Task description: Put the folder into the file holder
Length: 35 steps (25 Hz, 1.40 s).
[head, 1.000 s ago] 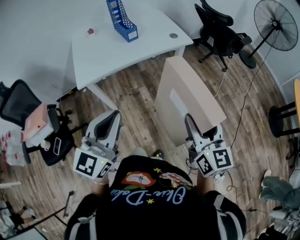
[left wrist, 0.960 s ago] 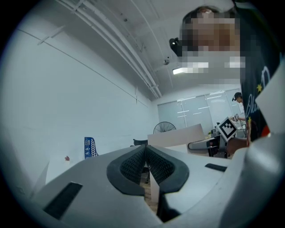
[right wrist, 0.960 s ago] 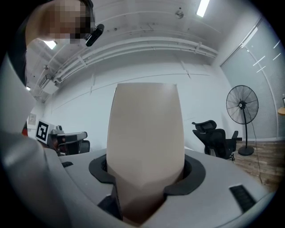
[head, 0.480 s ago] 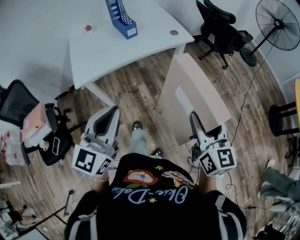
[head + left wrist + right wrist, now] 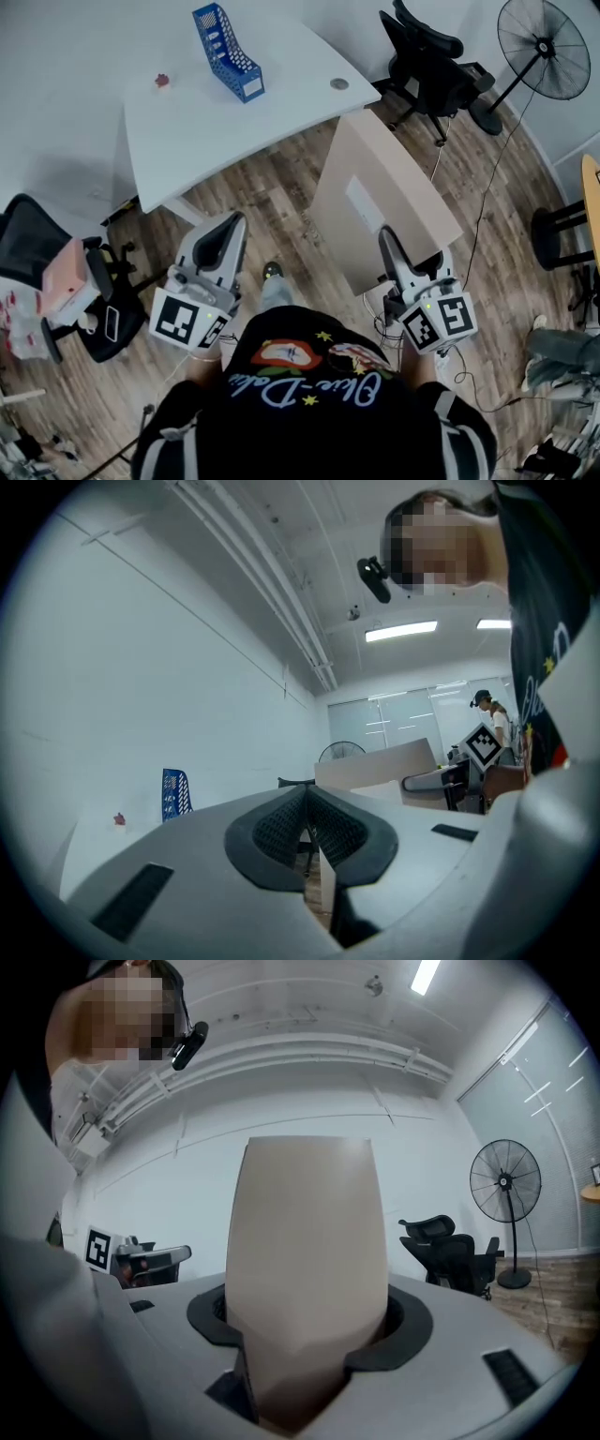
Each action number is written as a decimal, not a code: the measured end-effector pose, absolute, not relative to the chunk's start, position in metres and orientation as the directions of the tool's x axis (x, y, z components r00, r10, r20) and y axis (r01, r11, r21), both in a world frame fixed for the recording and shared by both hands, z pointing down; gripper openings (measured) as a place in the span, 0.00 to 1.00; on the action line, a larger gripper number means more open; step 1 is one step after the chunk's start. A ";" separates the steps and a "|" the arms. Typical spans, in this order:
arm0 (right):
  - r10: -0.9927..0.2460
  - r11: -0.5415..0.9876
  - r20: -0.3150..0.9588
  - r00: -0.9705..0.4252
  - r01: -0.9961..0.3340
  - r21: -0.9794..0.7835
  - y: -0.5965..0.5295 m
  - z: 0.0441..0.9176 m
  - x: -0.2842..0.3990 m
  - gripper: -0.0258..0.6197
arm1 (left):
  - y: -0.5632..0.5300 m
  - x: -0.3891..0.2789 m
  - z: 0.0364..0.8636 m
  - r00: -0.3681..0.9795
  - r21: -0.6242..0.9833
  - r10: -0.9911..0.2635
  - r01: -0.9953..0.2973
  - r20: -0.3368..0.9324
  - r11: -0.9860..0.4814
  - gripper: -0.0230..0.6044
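A large beige folder (image 5: 384,202) stands up from my right gripper (image 5: 388,247), whose jaws are shut on its lower edge; in the right gripper view the folder (image 5: 309,1241) fills the gap between the pads of that gripper (image 5: 305,1326). My left gripper (image 5: 223,239) is held at waist height, shut and holding nothing; its pads meet in the left gripper view (image 5: 307,825). The blue mesh file holder (image 5: 225,52) stands far off on the white desk (image 5: 187,122), also seen small as the file holder (image 5: 174,794) at the left of that view.
I stand on a wooden floor a few steps from the desk. A black office chair (image 5: 431,52) and a standing fan (image 5: 539,37) are at the back right. Another chair (image 5: 37,234) with a pink box is at the left. A small red thing (image 5: 162,81) lies on the desk.
The view has shifted: the desk and file holder sit lower and more to the left. The folder stays in the right gripper. Both grippers keep their places beside my body.
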State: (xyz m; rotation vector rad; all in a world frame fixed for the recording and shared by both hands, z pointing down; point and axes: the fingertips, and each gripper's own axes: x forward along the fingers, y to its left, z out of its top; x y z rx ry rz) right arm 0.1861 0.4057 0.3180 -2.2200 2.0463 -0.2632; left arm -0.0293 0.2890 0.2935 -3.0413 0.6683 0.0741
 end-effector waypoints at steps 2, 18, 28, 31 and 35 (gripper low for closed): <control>-0.997 -0.078 0.042 0.070 -0.975 -0.210 0.391 0.315 0.186 0.44 | 0.273 -0.028 0.292 0.907 -0.021 -0.418 -0.420 -0.056 -0.907 0.04; -0.996 -0.081 0.051 0.073 -0.979 -0.187 0.273 0.299 0.180 0.44 | 0.152 -0.041 0.294 0.899 0.019 -0.432 -0.432 -0.067 -0.902 0.04; -0.990 -0.136 0.052 0.129 -0.977 -0.163 0.211 0.293 0.180 0.44 | 0.081 -0.053 0.307 0.900 0.040 -0.435 -0.433 -0.043 -0.900 0.04; -0.987 -0.158 0.053 0.152 -0.975 -0.158 0.197 0.294 0.182 0.44 | 0.063 -0.058 0.310 0.898 0.043 -0.438 -0.437 -0.043 -0.899 0.04; -0.981 -0.192 0.045 0.188 -0.969 -0.153 0.181 0.292 0.188 0.44 | 0.043 -0.063 0.309 0.899 0.028 -0.435 -0.434 -0.051 -0.901 0.04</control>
